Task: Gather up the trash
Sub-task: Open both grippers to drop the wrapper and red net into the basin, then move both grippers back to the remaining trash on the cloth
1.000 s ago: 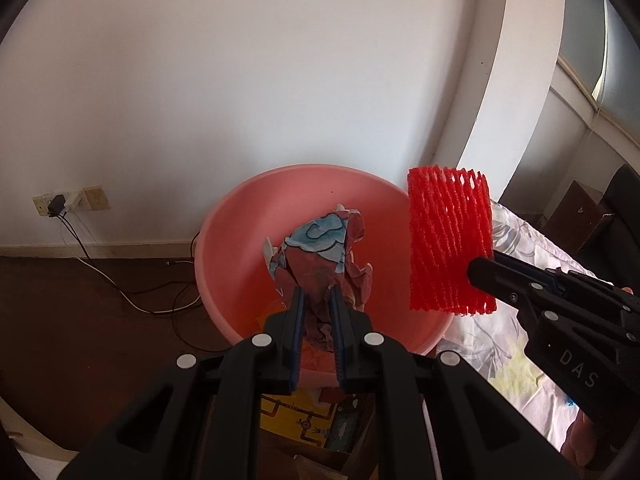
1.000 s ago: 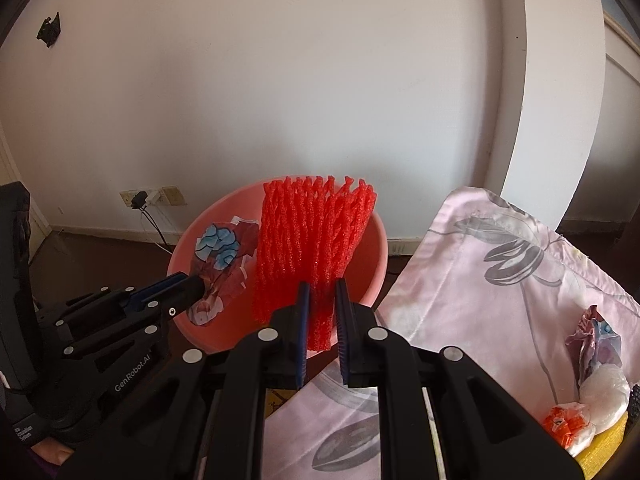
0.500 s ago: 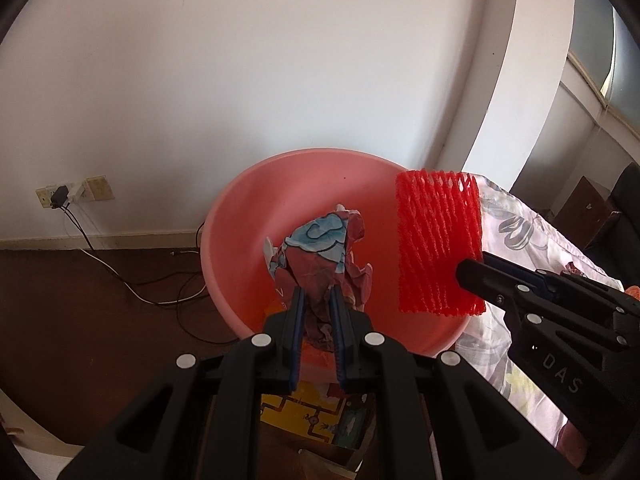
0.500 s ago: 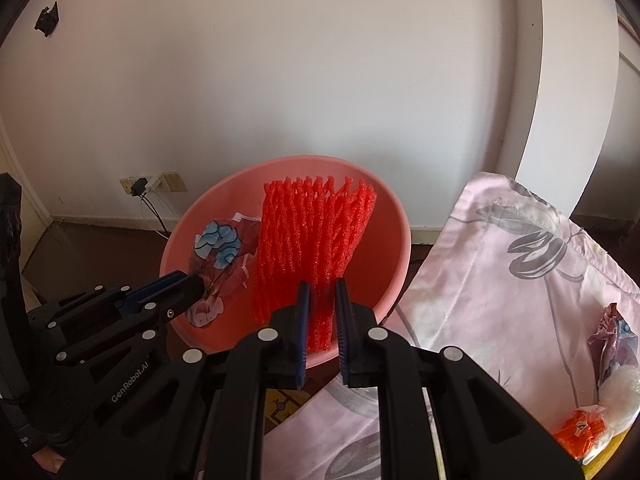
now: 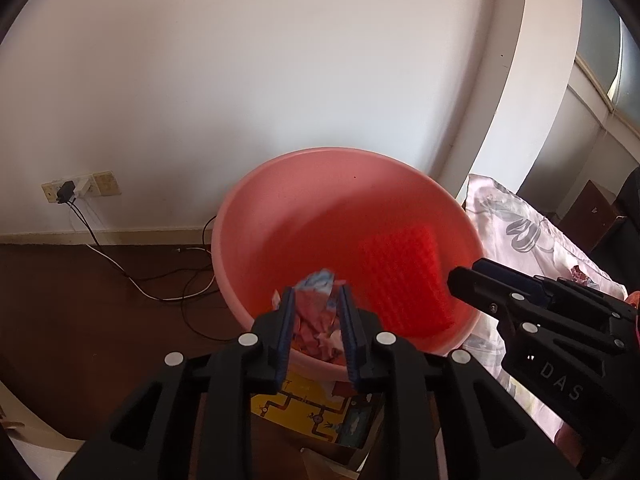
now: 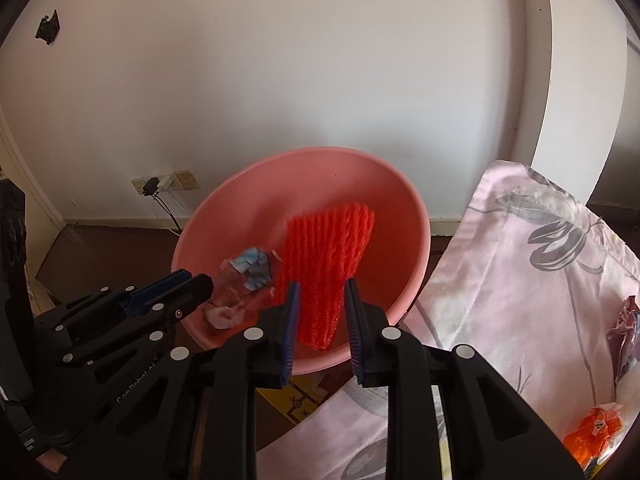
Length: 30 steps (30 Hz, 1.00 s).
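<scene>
Here both hand-held grippers hover over the near rim of the pink plastic basin (image 5: 256,216), each with jaws that have just been opening. The left gripper (image 5: 316,320) has its blue pads apart; the crumpled wrapper (image 5: 316,308) sits between them, blurred, over the basin's near wall, and no pad visibly presses it. The right gripper (image 6: 320,312) likewise stands parted, the red foam fruit net (image 6: 332,256) loose between and beyond its fingertips, inside the basin toward its right side. Right of the basin lies a floral pink cloth (image 6: 520,280), with an orange wrapper (image 6: 596,432) on it, well apart from the basin.
</scene>
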Each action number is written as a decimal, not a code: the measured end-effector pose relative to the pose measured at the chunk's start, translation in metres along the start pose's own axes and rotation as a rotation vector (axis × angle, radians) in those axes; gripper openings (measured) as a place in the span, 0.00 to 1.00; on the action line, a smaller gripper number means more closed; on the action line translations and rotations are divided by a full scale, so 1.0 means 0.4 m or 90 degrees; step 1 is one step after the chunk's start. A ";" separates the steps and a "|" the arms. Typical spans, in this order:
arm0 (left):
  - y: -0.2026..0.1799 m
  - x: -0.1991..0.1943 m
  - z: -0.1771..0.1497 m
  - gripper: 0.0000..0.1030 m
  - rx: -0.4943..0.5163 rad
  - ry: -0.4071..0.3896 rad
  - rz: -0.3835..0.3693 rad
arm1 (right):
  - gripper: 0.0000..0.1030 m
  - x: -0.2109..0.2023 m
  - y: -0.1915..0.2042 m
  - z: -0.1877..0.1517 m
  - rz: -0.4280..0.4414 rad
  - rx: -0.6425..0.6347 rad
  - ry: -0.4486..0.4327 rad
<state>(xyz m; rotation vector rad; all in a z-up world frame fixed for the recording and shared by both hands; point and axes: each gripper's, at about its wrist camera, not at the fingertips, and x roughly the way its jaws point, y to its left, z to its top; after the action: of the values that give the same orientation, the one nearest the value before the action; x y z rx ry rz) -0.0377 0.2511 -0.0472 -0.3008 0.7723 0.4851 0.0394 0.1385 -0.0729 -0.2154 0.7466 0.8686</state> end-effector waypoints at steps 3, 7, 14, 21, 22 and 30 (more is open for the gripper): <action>-0.001 -0.006 -0.002 0.28 -0.001 -0.006 0.003 | 0.23 -0.003 -0.003 -0.001 -0.002 0.001 -0.001; 0.002 -0.014 0.002 0.30 -0.002 -0.009 0.001 | 0.23 -0.012 -0.007 -0.003 -0.003 0.005 -0.004; -0.010 -0.033 0.006 0.35 0.003 -0.020 -0.013 | 0.23 -0.048 -0.018 -0.017 -0.009 0.016 -0.015; -0.048 -0.059 0.004 0.35 0.021 -0.029 -0.041 | 0.23 -0.109 -0.034 -0.044 -0.028 0.023 -0.033; -0.058 -0.062 0.003 0.35 0.026 -0.031 -0.047 | 0.23 -0.119 -0.038 -0.048 -0.031 0.026 -0.035; -0.143 -0.092 -0.009 0.35 0.068 -0.037 -0.103 | 0.23 -0.201 -0.110 -0.102 -0.058 0.075 -0.039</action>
<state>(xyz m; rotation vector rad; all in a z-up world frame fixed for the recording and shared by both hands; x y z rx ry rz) -0.0326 0.1899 -0.0181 -0.2468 0.7083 0.2985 0.0188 0.0421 -0.0540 -0.1172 0.7234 0.7401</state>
